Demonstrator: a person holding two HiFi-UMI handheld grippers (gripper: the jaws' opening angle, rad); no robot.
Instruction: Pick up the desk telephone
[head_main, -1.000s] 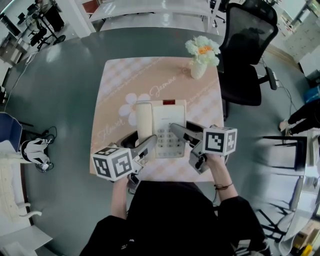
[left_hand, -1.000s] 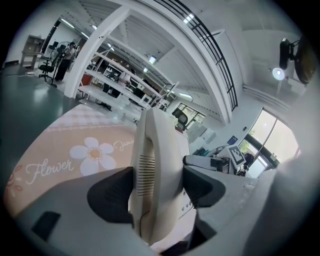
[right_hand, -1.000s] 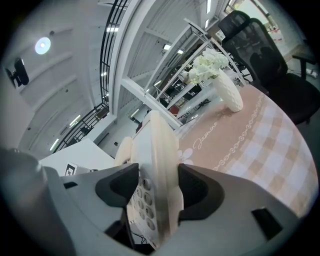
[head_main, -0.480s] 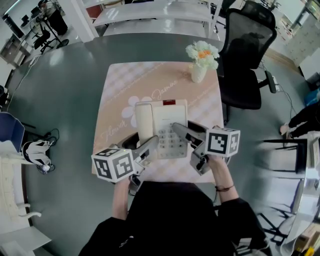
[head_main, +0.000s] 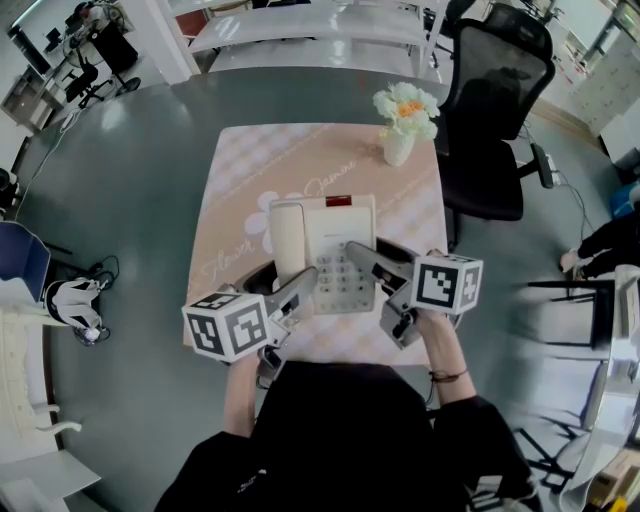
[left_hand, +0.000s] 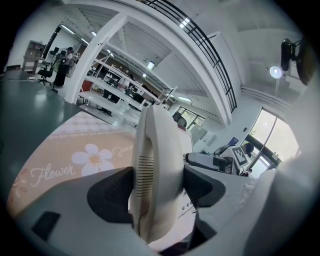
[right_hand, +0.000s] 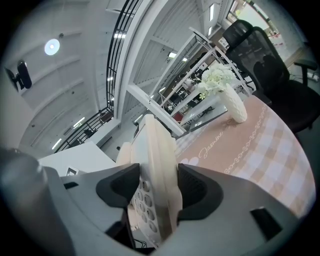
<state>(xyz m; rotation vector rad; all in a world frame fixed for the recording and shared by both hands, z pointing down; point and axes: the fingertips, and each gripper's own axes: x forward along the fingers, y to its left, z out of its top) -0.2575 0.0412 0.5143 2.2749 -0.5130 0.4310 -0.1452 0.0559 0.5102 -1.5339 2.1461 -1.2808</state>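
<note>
Desk telephone (head_main: 335, 250) — clamped at both sides, low on the flowered worktop (head_main: 240, 160), near its front edge.

Left hand-held gripper (left_hand: 157, 187): closed on the handset (left_hand: 152, 160), dark pads pressed to its two flanks with no gap showing. Right hand-held gripper (right_hand: 157, 192): closed on the telephone's right rim, with the keypad (right_hand: 144, 199) just left of the pinched edge. From the head view, both come in from the near side, left at the handset's near end, right angled across the keypad corner.

Against half a second back, hardly any different — sits a touch further over the body at the right jaw tip, and lies in nearly the same spot on the cloth. Much the same hold as a second back, too.

Cannot tell whether clear of the cloth yet; looks barely raised at most. Reads as grip settled, with the lift about to start or only just starting. Worth watching: gripped by handset on one side and base on the other, so liable to part at the cradle if raised unevenly.

Further out, a vase of flowers (head_main: 402, 125) at the far right corner, well apart, and an office chair (head_main: 490, 110) beyond.
</note>
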